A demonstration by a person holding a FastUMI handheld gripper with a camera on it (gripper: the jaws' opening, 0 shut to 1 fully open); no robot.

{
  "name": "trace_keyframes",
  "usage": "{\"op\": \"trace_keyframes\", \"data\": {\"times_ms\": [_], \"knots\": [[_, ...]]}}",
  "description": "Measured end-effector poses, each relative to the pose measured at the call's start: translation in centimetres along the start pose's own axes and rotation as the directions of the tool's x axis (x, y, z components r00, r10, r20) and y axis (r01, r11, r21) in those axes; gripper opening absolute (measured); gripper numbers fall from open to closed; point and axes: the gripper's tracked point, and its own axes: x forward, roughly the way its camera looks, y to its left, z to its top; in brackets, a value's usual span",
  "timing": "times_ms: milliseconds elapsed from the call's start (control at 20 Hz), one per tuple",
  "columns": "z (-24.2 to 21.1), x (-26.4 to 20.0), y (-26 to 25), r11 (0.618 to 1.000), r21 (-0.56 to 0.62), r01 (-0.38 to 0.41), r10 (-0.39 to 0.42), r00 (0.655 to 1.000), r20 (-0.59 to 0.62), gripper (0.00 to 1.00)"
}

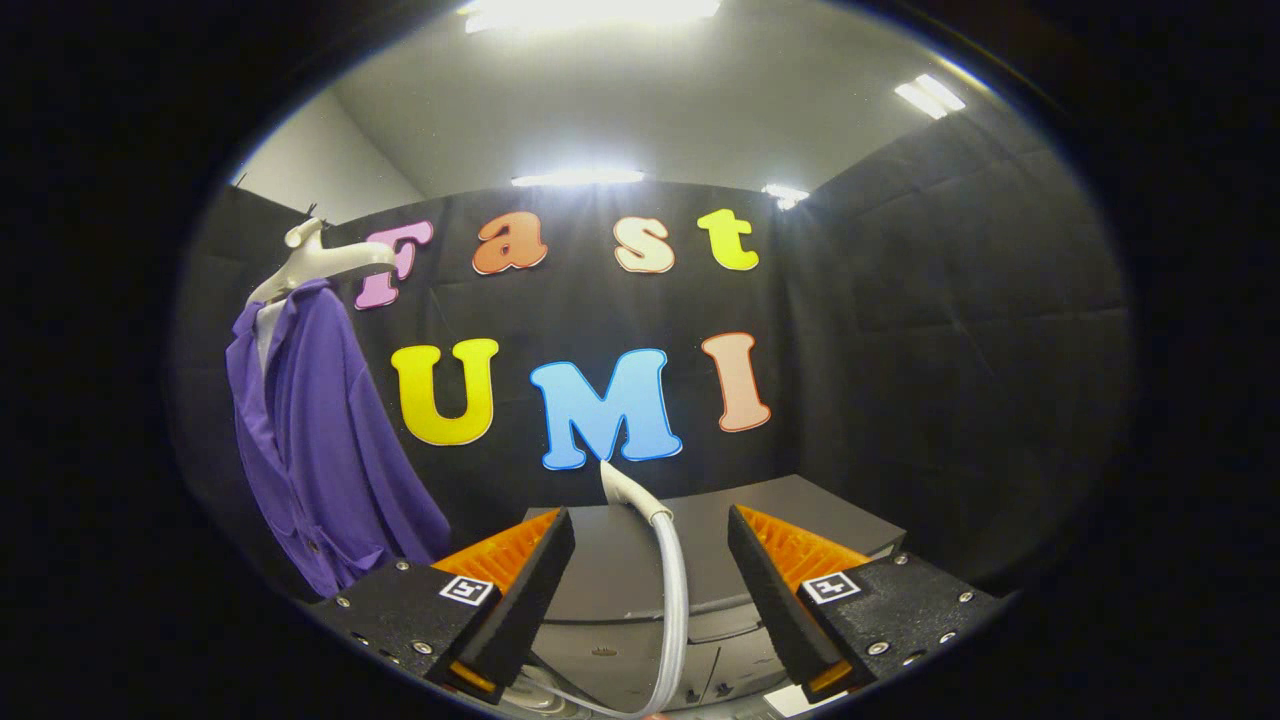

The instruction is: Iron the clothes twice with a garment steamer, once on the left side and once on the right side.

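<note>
A purple shirt [320, 440] hangs on a white hanger [315, 262] against the booth wall, off to the left and well beyond the fingers. The white steamer head [625, 488] rises between my two fingers, tilted up and to the left. Its pale hose [677, 600] curves down from it toward the bottom of the gap. My gripper [650, 513] is open, with its black and orange fingers [530, 575] wide apart on either side of the hose. Neither finger touches the steamer.
A grey cabinet top [800, 510] lies just ahead of and below the fingers, in front of the back wall. Lighter grey parts of a unit [620, 660] show low between the fingers. A dark cloth wall closes off the right side.
</note>
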Motion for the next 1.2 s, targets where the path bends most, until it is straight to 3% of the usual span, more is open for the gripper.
{"op": "trace_keyframes", "data": {"times_ms": [250,500,800,1200], "knots": [[-1.1,9.9,-2.7,0.99,0.133,-0.048,0.061,0.993,-0.097,0.95],[-5.4,18.6,-2.3,0.951,0.282,-0.125,0.197,0.951,-0.241,0.95],[-10.9,24.8,0.0,0.887,0.432,-0.161,0.353,0.841,-0.411,0.95],[-13.6,26.7,2.3,0.753,0.647,-0.119,0.525,0.702,-0.482,0.94]]}}
